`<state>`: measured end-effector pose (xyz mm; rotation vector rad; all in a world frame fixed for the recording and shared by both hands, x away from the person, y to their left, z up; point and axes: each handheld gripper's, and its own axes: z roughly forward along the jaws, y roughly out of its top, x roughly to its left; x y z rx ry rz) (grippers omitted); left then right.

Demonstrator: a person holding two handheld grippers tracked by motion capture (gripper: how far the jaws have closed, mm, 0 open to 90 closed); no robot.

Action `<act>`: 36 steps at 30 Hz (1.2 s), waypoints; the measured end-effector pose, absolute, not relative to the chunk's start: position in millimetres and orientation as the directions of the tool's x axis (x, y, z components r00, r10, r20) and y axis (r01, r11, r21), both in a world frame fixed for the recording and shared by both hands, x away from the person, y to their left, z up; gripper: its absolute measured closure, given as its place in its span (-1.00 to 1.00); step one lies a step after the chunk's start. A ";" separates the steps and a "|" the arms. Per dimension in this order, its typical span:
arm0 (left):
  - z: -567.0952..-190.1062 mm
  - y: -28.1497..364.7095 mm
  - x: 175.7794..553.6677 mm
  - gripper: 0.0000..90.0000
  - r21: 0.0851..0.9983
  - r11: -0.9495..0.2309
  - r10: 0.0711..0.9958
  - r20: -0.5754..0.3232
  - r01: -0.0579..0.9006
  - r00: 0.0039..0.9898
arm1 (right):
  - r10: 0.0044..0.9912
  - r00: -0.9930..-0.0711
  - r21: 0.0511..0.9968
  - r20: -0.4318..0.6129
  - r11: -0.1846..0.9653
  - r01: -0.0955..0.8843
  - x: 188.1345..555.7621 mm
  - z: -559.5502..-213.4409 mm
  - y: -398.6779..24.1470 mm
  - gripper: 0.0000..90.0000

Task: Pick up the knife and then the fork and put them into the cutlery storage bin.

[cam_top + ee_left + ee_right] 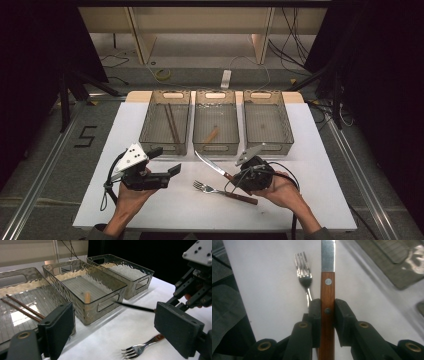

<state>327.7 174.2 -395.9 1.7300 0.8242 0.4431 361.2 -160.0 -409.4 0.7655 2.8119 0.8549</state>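
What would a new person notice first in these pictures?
Probably the right gripper, shut on the wooden handle of a knife at the near right of the white table. Next, the fork lying beside it, and three clear bins in a row at the far edge.

You have three bins (165, 121) across the upper middle, two chopsticks (171, 122), one knife (214, 165), one fork (210, 189), two grippers (167, 172).

The knife (327, 290) has a reddish-brown wooden handle with silver rivets and a steel-grey blade, the fork (303, 267) is silver, the claw (327, 311) is black, the desk (150, 200) white, and the three bins (216, 122) are rippled smoky grey.
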 end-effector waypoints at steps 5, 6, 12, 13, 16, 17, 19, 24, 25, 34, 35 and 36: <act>-396.0 174.5 327.8 -0.65 0.943 -0.139 0.718 -0.115 0.303 0.686 | 0.534 -0.845 0.575 0.039 0.679 0.456 366.4 -403.0 -170.3 0.71; -396.0 174.5 327.8 -0.65 0.943 -0.139 0.718 -0.115 0.303 0.686 | 0.539 -0.842 0.582 0.034 0.674 0.455 367.8 -401.6 -172.7 0.71; -396.4 174.2 327.8 -0.65 0.943 -0.139 0.718 -0.114 0.302 0.686 | 0.593 -0.805 0.622 0.024 0.621 0.477 375.5 -389.6 -188.7 0.71; -396.5 174.1 327.8 -0.65 0.944 -0.139 0.718 -0.113 0.301 0.687 | 0.600 -0.799 0.629 0.023 0.613 0.479 376.4 -388.3 -190.8 0.71; -396.6 173.8 327.7 -0.65 0.944 -0.140 0.717 -0.112 0.299 0.688 | 0.628 -0.778 0.652 0.023 0.581 0.488 380.6 -382.7 -199.7 0.71; -396.7 173.8 327.7 -0.65 0.944 -0.141 0.717 -0.110 0.298 0.688 | 0.634 -0.773 0.657 0.019 0.575 0.487 382.0 -380.9 -202.5 0.71; -396.7 173.8 327.7 -0.65 0.945 -0.138 0.718 -0.111 0.297 0.687 | 0.649 -0.761 0.668 0.017 0.559 0.491 385.1 -377.4 -207.0 0.71; -396.7 174.0 327.8 -0.65 0.946 -0.136 0.720 -0.111 0.296 0.685 | 0.677 -0.736 0.685 0.013 0.530 0.500 393.5 -372.0 -214.5 0.71; -396.7 173.9 327.7 -0.65 0.946 -0.136 0.720 -0.110 0.295 0.685 | 0.679 -0.734 0.687 0.015 0.527 0.501 395.0 -371.6 -215.5 0.71; -396.8 173.9 327.5 -0.65 0.946 -0.138 0.720 -0.107 0.293 0.685 | 0.707 -0.707 0.693 -0.003 0.511 0.508 402.5 -369.9 -220.6 0.71; -396.7 174.0 327.2 -0.65 0.947 -0.137 0.721 -0.107 0.292 0.685 | 0.709 -0.705 0.694 -0.006 0.511 0.507 403.1 -369.5 -221.1 0.71; -396.7 174.1 327.2 -0.65 0.947 -0.136 0.721 -0.107 0.292 0.684 | 0.712 -0.702 0.696 -0.007 0.508 0.508 404.4 -368.6 -222.0 0.71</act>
